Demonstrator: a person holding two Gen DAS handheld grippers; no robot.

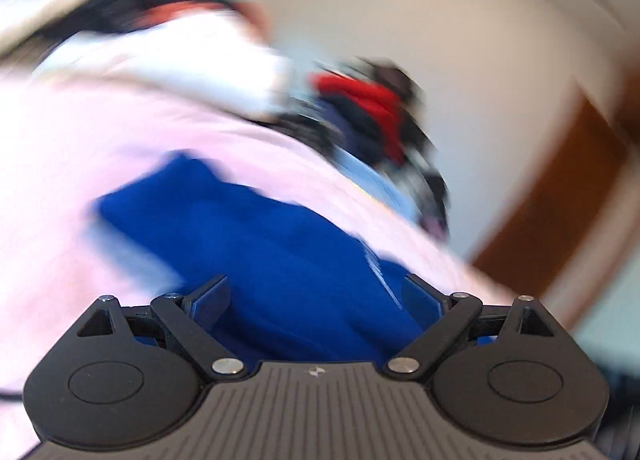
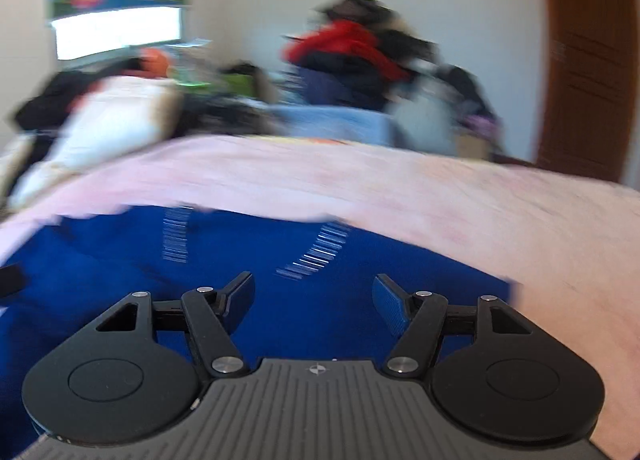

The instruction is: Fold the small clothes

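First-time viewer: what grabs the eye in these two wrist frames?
The bright blue garment lying on the pink bedspread dominates both views, with pale stitched stripes near its far edge. The left gripper and right gripper are both open just above it. Behind, a blurred clothes pile topped with a red item stands against the wall.

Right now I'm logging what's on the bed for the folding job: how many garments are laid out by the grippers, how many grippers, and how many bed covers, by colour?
Blue garment: 1, lying on the cover
Pink bed cover: 1
Black grippers: 2, left gripper and right gripper, both open
Total: 4
The blurred pile behind cannot be counted.
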